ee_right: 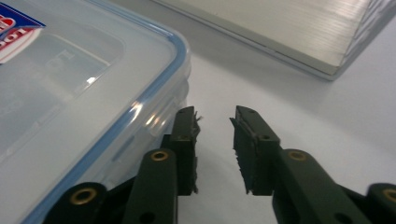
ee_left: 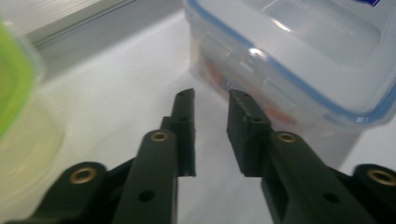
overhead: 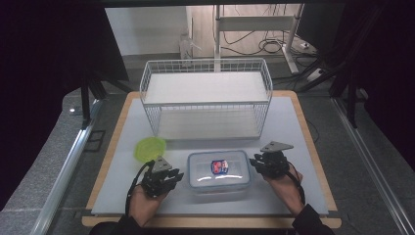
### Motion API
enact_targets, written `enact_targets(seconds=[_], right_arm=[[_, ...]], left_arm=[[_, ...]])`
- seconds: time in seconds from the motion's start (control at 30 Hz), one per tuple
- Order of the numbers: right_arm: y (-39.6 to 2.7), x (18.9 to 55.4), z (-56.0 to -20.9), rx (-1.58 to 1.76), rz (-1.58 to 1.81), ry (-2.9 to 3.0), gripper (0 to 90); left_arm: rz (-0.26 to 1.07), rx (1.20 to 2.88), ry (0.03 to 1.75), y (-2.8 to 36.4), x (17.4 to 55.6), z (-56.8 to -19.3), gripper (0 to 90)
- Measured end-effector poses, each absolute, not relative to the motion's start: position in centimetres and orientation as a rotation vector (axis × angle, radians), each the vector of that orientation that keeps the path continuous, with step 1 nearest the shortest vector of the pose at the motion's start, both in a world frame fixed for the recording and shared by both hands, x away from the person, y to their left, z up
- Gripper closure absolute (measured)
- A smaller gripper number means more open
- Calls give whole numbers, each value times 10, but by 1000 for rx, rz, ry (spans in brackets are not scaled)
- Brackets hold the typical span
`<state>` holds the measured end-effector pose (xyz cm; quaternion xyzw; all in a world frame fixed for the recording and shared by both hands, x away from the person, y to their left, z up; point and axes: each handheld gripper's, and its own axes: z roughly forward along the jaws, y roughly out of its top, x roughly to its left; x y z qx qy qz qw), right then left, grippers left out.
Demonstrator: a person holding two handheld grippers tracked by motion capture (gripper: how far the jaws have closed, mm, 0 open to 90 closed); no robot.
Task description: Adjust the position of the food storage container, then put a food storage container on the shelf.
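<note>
A clear plastic box (overhead: 219, 169) with a blue-rimmed lid and a red and blue label lies at the front middle of the white mat. My left gripper (overhead: 177, 176) is just left of it and open. In the left gripper view the gripper (ee_left: 212, 95) points at the box's (ee_left: 303, 56) near corner, with nothing between the jaws. My right gripper (overhead: 254, 164) is just right of the box, also open. In the right gripper view the gripper (ee_right: 215, 114) has its left fingertip (ee_right: 187, 123) close beside the box's (ee_right: 70, 93) lid rim, and the gap is empty.
A small round container with a green lid (overhead: 149, 149) sits left of the box, close behind my left hand, and also shows at the left edge of the left gripper view (ee_left: 14, 93). A white wire shelf rack (overhead: 205, 98) stands across the back of the mat (overhead: 293, 127).
</note>
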<state>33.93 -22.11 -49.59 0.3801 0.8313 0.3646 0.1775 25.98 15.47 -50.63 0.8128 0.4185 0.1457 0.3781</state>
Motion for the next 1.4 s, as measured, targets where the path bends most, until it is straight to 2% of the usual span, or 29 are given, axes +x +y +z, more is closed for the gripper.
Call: enact_targets(seconds=[0.37,0.63,0.93,1.03,1.13,1.27,1.4], right_arm=[[-239,324,-485,1084,1112,2315,516],[-243,316,-480,1070,1135,2314,384],[-240,310,-481,1045,1126,2342,274],[-241,311,-480,1047,1152,2337,229],[-242,312,-480,1043,1177,2336,171],[-239,313,-480,1020,1190,2343,98],[-236,313,-477,996,1205,2350,69]], left_arm=[[485,2041,953,169,238,-505,422],[450,2020,929,175,232,-510,237],[369,2008,946,178,231,-511,185],[347,2000,945,176,233,-510,113],[353,2001,930,174,234,-508,82],[314,1987,899,172,241,-506,51],[326,1976,862,165,248,-503,43]])
